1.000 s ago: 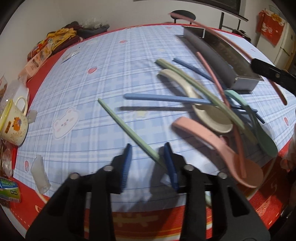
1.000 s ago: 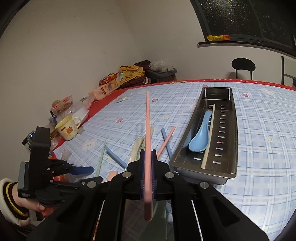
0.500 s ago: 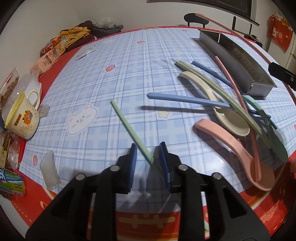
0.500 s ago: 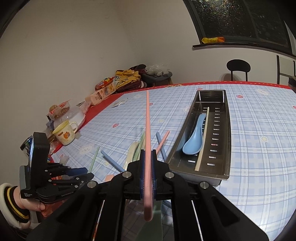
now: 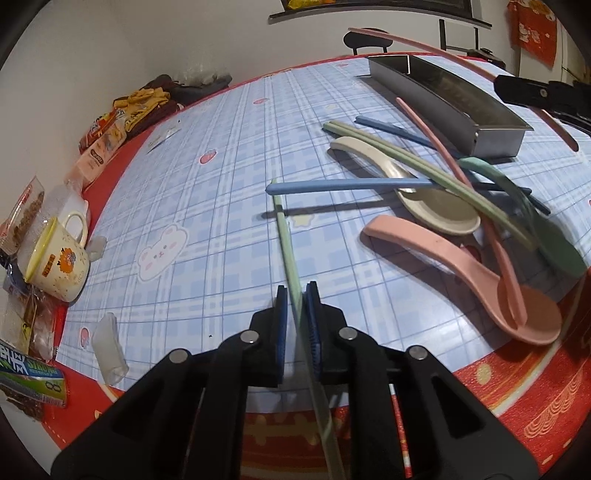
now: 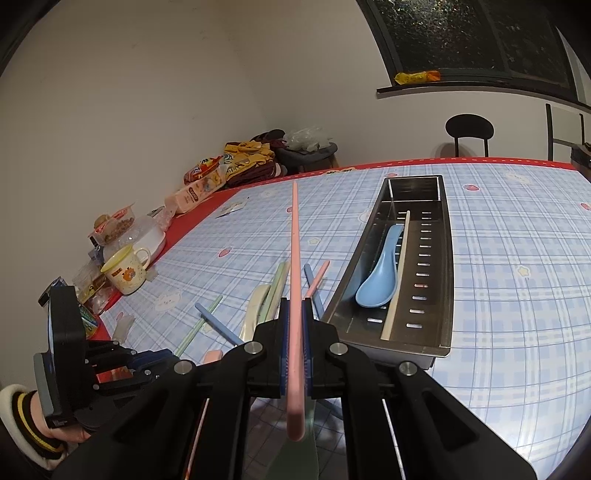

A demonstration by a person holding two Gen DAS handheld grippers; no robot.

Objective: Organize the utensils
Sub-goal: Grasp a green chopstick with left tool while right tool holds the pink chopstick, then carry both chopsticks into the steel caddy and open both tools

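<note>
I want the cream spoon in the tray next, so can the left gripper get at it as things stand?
Probably not yet. The left gripper is shut on a green chopstick, and the cream spoon lies under the blue chopstick and two green chopsticks.

We see even indoor light from overhead, with soft shadows under the utensils on the tablecloth [image 5: 229, 206]. Fisheye distortion bends the edges, corners go dark, and the window [image 6: 480, 33] is black.

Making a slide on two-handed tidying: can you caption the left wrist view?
Left tool shut on a green chopstick, spoons and chopsticks piled beside the metal tray.
</note>
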